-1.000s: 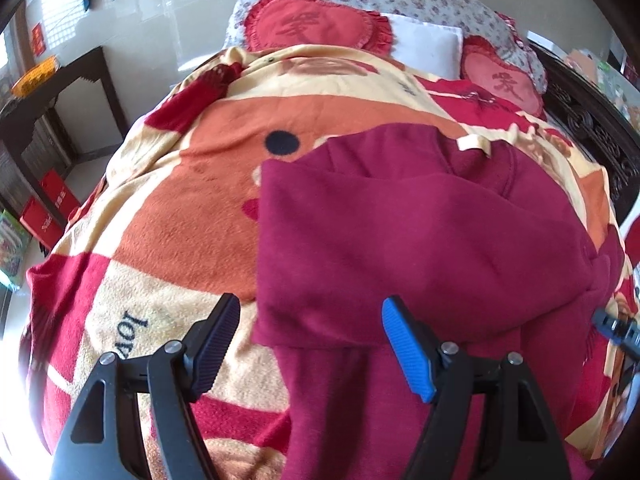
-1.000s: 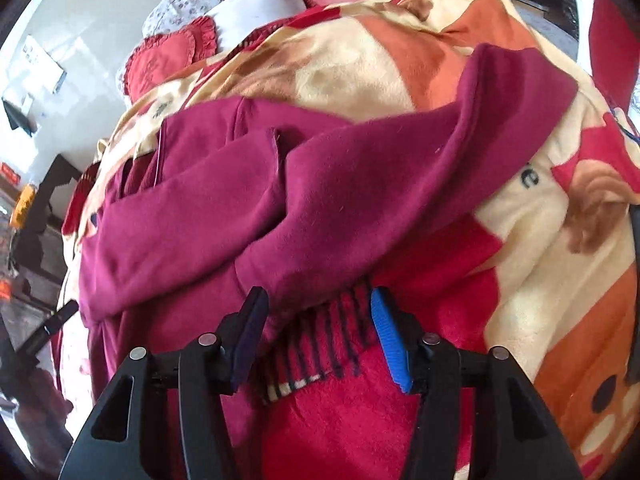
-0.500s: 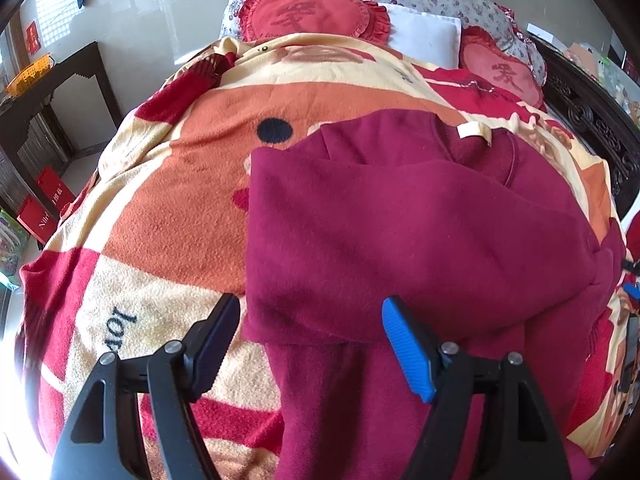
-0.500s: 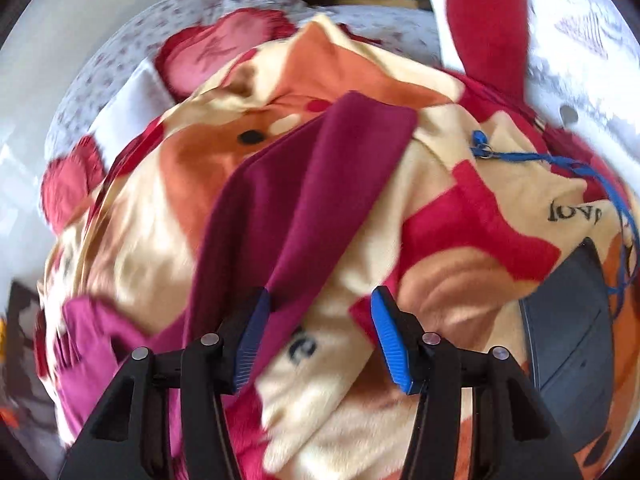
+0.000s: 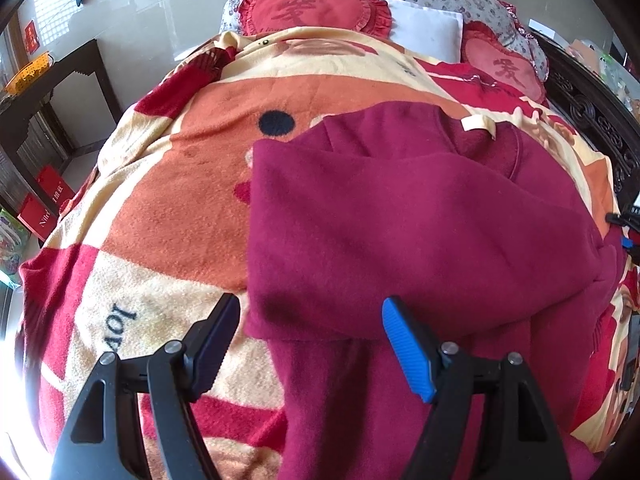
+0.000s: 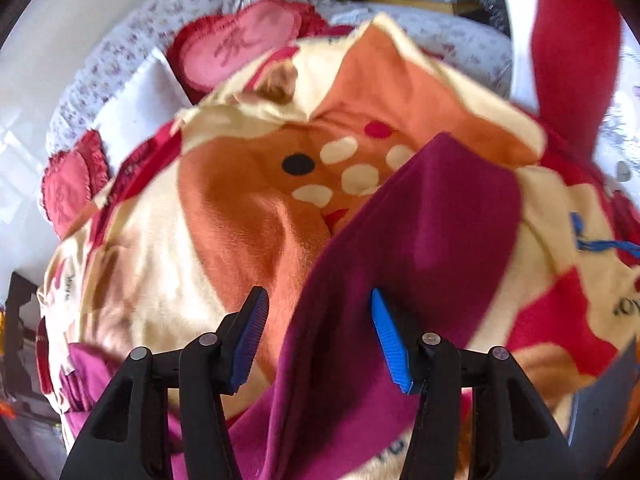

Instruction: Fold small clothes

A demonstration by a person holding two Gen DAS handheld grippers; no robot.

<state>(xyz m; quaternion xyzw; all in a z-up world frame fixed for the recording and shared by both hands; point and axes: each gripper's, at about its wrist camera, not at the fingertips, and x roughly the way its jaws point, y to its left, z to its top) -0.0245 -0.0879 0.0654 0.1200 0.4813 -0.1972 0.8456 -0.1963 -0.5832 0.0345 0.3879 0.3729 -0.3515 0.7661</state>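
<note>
A dark red sweatshirt (image 5: 400, 220) lies on the patterned blanket (image 5: 168, 184), one sleeve folded across its body, a cream neck label (image 5: 474, 124) at the collar. My left gripper (image 5: 310, 344) is open and empty just above the folded sleeve's cuff edge. In the right wrist view the other sleeve (image 6: 420, 232) stretches out straight over the blanket (image 6: 240, 220). My right gripper (image 6: 318, 340) is open, its jaws either side of that sleeve, holding nothing. The right gripper's tip (image 5: 624, 224) peeks in at the left wrist view's right edge.
Red heart cushions (image 5: 316, 10) and a white pillow (image 5: 424, 32) lie at the bed's head. A dark carved bed frame (image 5: 592, 112) runs along the right. A dark side table (image 5: 48, 92) stands at left. A grey object (image 6: 604, 412) and blue cord (image 6: 600, 244) lie at right.
My right gripper has swung away from the sweatshirt's body out along the spread sleeve, staying open. My left gripper has held its place, still open, with a slight shift of view.
</note>
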